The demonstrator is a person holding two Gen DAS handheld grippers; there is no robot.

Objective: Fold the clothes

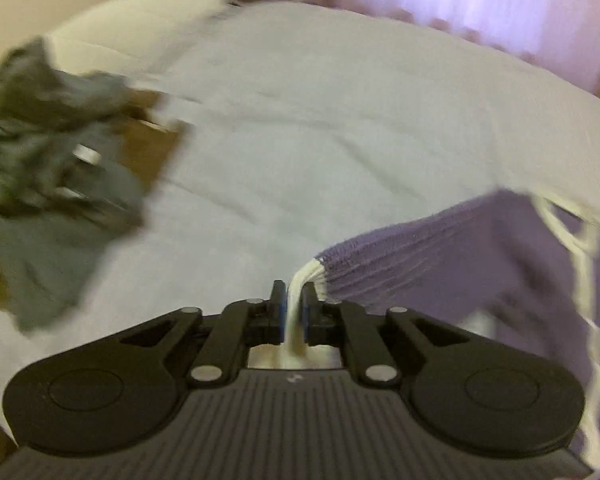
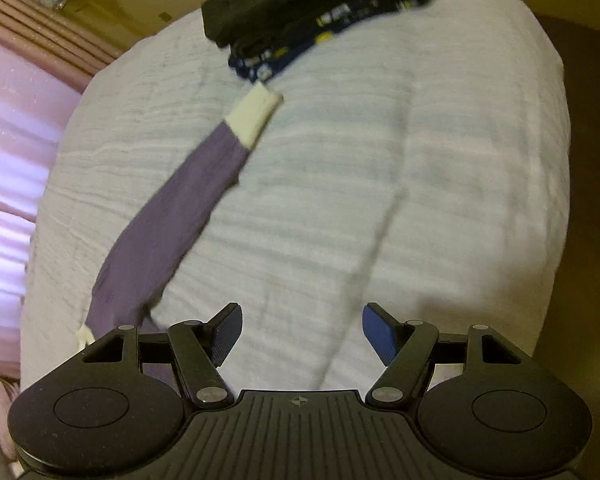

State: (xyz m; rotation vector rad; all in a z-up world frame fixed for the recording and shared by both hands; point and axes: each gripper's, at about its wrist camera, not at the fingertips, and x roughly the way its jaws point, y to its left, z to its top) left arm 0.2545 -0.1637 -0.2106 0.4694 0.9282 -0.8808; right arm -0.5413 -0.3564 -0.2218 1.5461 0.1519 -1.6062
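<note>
A purple garment with white trim (image 1: 452, 264) hangs to the right in the left wrist view. My left gripper (image 1: 294, 300) is shut on its white cuff or hem, which runs between the blue pads. In the right wrist view a purple sleeve with a white cuff (image 2: 172, 224) lies stretched over the white bedcover (image 2: 380, 200), its cuff end pointing away. My right gripper (image 2: 302, 332) is open and empty above the bedcover, just right of the sleeve's near end.
A crumpled grey garment (image 1: 52, 168) lies at the left on the bed. A stack of dark folded clothes (image 2: 300, 4), one patterned blue, sits at the far end of the bed. Pink curtains (image 2: 16, 152) hang on the left; a brown floor lies beyond the bed's edges.
</note>
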